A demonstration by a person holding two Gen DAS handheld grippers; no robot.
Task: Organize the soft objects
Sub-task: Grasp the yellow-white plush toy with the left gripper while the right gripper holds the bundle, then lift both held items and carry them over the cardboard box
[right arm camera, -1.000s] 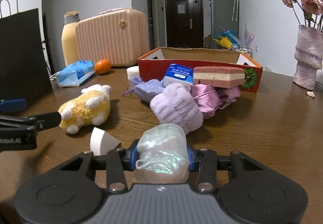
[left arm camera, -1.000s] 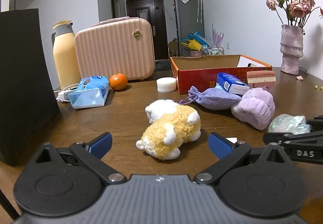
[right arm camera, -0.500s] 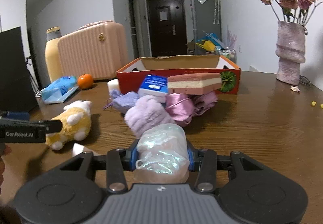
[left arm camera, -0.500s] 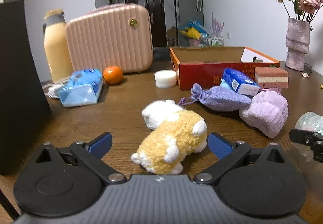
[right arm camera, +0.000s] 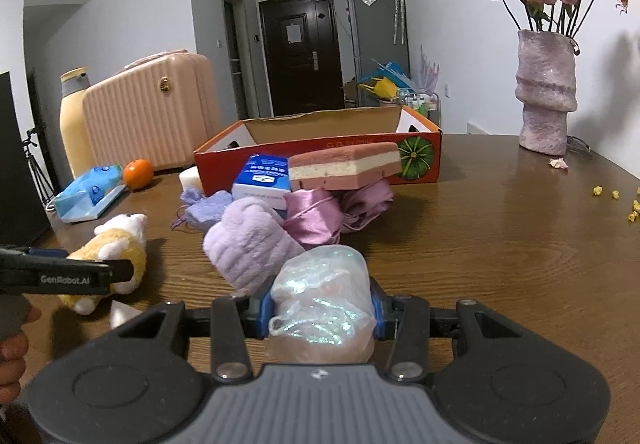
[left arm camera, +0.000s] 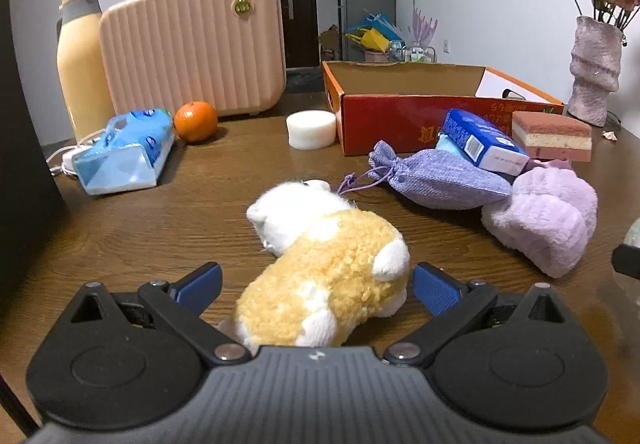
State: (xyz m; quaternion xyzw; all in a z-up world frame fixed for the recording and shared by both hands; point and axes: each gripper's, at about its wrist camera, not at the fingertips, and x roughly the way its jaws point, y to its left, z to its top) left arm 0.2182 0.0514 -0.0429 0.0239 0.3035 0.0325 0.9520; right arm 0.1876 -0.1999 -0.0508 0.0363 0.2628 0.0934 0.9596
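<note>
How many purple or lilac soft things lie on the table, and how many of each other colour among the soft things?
Purple or lilac: 2, the drawstring pouch and the fluffy bundle
Pink: 1, the satin pouch
Yellow and white: 1, the plush toy
Iridescent: 1, the crinkly bag
Total: 5

Plush toy between your open left jaws

Your left gripper stood wide over the wooden table, its blue pads on either side of the yellow-and-white plush toy without pressing it. Beyond the toy lay a lilac drawstring pouch, a blue tissue pack leaning on it, and a fluffy purple bundle to the right. The red cardboard box sat open behind them, with an orange to the left.
</note>
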